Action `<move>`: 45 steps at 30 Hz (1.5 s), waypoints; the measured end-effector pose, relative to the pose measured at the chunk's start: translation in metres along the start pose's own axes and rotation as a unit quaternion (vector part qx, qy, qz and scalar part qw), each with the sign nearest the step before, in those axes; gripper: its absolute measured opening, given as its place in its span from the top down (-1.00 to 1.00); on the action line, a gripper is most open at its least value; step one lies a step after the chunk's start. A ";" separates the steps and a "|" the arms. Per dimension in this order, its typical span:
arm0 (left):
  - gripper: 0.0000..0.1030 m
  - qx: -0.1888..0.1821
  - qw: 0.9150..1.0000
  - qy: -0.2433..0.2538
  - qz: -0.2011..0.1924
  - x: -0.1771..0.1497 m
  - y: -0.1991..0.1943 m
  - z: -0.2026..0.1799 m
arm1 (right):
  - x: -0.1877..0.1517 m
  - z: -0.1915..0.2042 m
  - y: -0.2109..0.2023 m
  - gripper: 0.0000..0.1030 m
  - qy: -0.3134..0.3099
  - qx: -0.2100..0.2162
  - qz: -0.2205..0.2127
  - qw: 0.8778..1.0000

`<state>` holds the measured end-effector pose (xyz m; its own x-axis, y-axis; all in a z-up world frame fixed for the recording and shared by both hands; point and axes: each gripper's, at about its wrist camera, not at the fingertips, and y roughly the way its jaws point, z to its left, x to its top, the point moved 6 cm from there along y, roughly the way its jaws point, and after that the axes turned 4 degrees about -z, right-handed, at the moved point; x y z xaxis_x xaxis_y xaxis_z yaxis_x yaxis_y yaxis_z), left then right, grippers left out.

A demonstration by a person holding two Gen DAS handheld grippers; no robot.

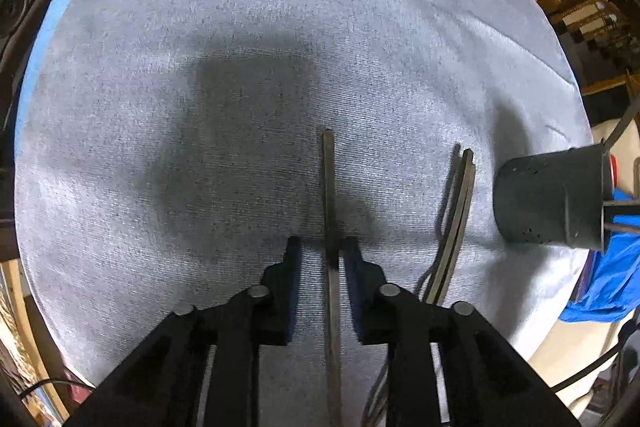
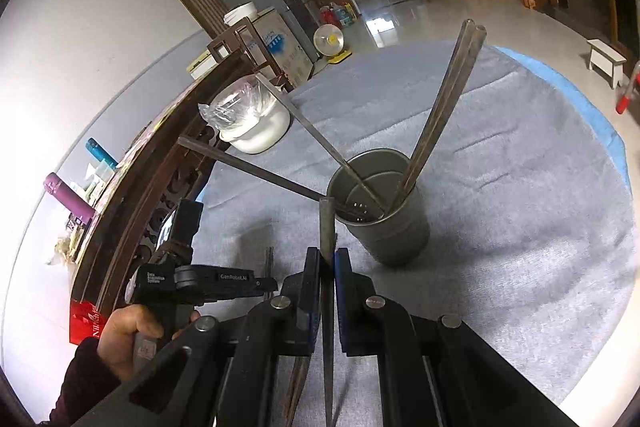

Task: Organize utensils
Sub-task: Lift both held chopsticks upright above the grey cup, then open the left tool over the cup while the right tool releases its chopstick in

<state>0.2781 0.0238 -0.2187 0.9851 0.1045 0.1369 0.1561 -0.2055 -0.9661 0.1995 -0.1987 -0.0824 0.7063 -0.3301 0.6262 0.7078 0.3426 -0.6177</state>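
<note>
Chopsticks are the job here: one lone chopstick [image 1: 329, 187] lies flat on the grey cloth of the surface [image 1: 240, 27], its long axis running straight away from the left tongs [image 1: 322, 247], in line with their reach. It sits between the two fingers but nearer the right-hand one; the jaws stand slightly apart and, as far as the left wrist view shows, do not pinch it yet. A further bundle of chopsticks [image 1: 456, 219] lies just beside it, roughly parallel, towards the metal holder [image 1: 552, 199].

In the right wrist view the right tongs [image 2: 329, 259] are pressed together on a single held chopstick [image 2: 326, 227], whose free end points up towards the holder's rim [image 2: 370, 157]. The holder stands upright on the cloth, just beyond that tip, with several chopsticks already leaning inside. The person's left hand [image 2: 132, 331] grips its tool to the left.

My judgement: the right hand is nearer the holder and needs only to tip its stick over the rim, while the left must centre on its stick before squeezing.
</note>
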 end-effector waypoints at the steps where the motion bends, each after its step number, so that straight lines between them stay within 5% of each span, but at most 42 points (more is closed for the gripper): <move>1: 0.86 -0.005 1.000 0.003 -0.001 -0.001 0.000 0.000 | 0.000 0.000 0.000 0.84 0.000 0.000 0.000 1.000; 7: 0.87 -0.024 1.000 0.002 -0.010 -0.014 -0.008 0.005 | 0.005 0.003 -0.012 0.84 -0.004 -0.004 -0.012 1.000; 15: 0.89 -0.048 0.992 0.031 -0.111 -0.035 -0.098 0.007 | 0.024 0.015 -0.039 0.84 -0.019 -0.013 -0.065 0.998; 24: 0.89 -0.080 0.969 0.072 -0.222 -0.038 -0.199 -0.020 | 0.058 0.030 -0.077 0.84 -0.046 -0.036 -0.151 0.987; 32: 0.89 -0.133 0.940 0.106 -0.295 -0.034 -0.252 -0.077 | 0.109 0.039 -0.116 0.84 -0.065 -0.069 -0.274 0.957; 36: 0.89 -0.136 0.919 0.115 -0.352 -0.023 -0.286 -0.104 | 0.127 0.047 -0.124 0.84 -0.076 -0.093 -0.328 0.937; 41: 0.89 -0.131 0.905 0.113 -0.389 0.000 -0.287 -0.133 | 0.143 0.046 -0.110 0.84 -0.083 -0.113 -0.354 0.925; 45: 0.89 -0.120 0.906 0.102 -0.393 0.021 -0.257 -0.145 | 0.146 0.033 -0.082 0.84 -0.071 -0.120 -0.329 0.934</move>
<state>0.2691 -0.0623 0.0646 0.5519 0.1343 0.8230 0.8024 -0.3541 -0.4804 0.2438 -0.2458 0.0753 0.1213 -0.2745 0.9539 0.9822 -0.1059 -0.1554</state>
